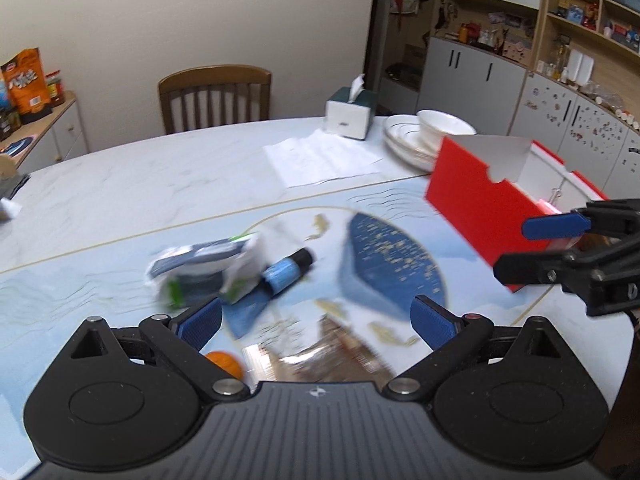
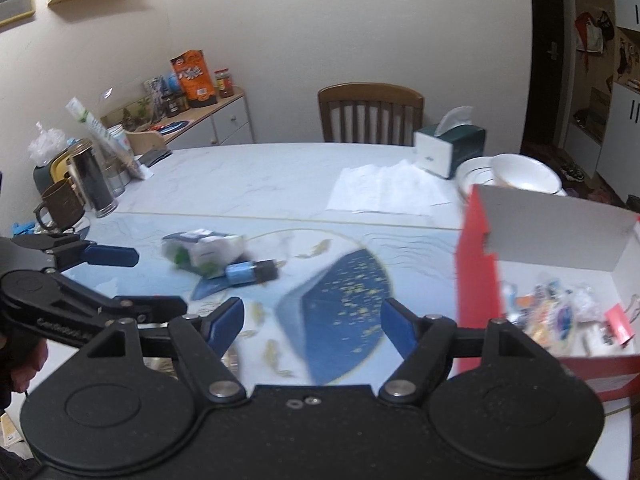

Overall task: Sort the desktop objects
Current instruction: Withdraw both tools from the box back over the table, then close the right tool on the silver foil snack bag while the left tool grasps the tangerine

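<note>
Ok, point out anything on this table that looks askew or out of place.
The red box sits skewed to the table edge. A white packet and a small blue bottle lie loose on the mat, tipped on their sides. Nothing looks spilled or damaged.

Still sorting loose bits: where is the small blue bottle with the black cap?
The blue bottle lies on the blue mat, left of centre in both views, touching the white packet.

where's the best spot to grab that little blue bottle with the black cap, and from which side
Grip the blue bottle across its blue body, jaws straddling its width from above. It lies on its side, black cap end free, the other end against the white-and-green packet. The left gripper is open and looks nearer; blur hides finer detail.
</note>
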